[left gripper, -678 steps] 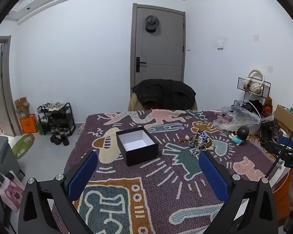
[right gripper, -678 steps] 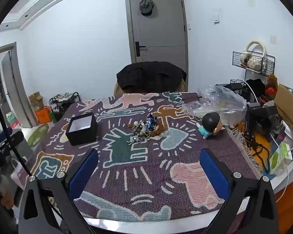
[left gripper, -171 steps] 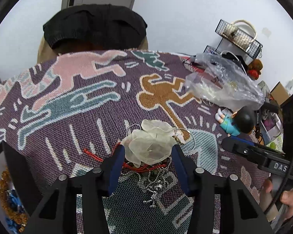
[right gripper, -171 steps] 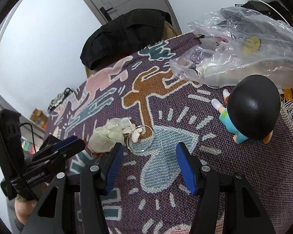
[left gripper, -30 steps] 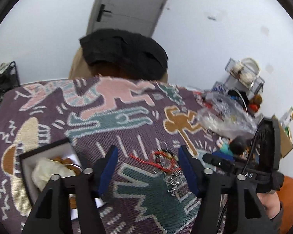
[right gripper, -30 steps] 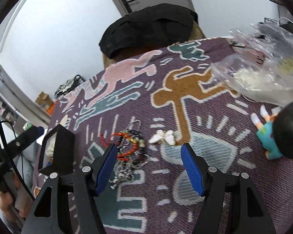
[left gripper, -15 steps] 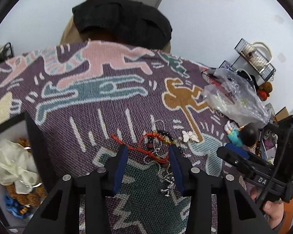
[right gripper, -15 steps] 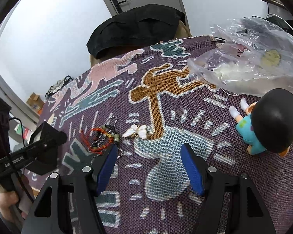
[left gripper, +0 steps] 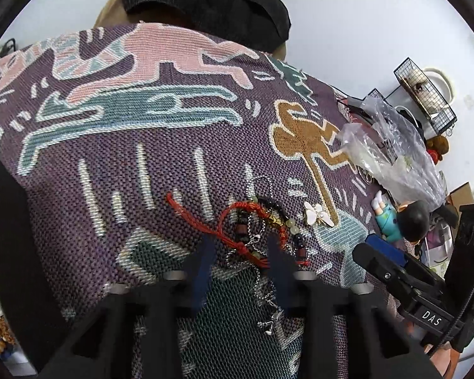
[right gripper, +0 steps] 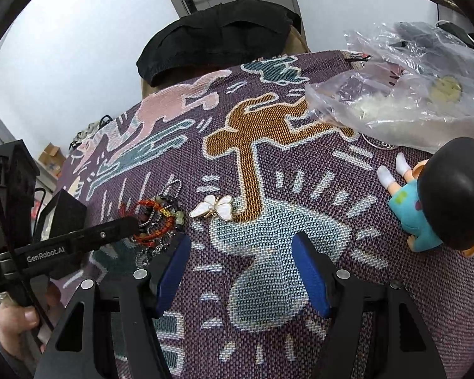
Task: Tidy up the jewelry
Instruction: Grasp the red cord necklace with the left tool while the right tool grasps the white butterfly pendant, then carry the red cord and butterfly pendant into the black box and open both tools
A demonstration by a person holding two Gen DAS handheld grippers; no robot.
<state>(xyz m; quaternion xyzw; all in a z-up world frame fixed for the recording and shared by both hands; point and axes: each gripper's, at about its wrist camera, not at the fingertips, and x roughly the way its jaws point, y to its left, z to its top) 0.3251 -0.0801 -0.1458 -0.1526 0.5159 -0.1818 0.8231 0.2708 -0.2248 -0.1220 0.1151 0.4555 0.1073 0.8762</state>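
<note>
A tangle of jewelry lies on the patterned cloth: a red cord bracelet (left gripper: 237, 221), dark beaded strands (left gripper: 295, 240) and a silver chain (left gripper: 262, 287). My left gripper (left gripper: 241, 246) is low over this pile, its jaws narrowed around the red cord and chain but still apart. A white butterfly brooch (left gripper: 317, 216) lies just right of the pile; it also shows in the right wrist view (right gripper: 213, 207). My right gripper (right gripper: 240, 246) is open and empty, just short of the brooch. The pile (right gripper: 154, 218) sits to its left, partly hidden by the left gripper's finger (right gripper: 110, 230).
The black jewelry box (right gripper: 64, 211) stands at the left behind the left gripper. A doll with a black head (right gripper: 439, 195) and a clear plastic bag (right gripper: 404, 94) lie at the right. A chair with a black coat (right gripper: 218, 34) stands behind the table.
My left gripper has dropped onto the jewelry pile and its jaws have narrowed around the red cord. My right gripper has moved closer to the butterfly brooch.
</note>
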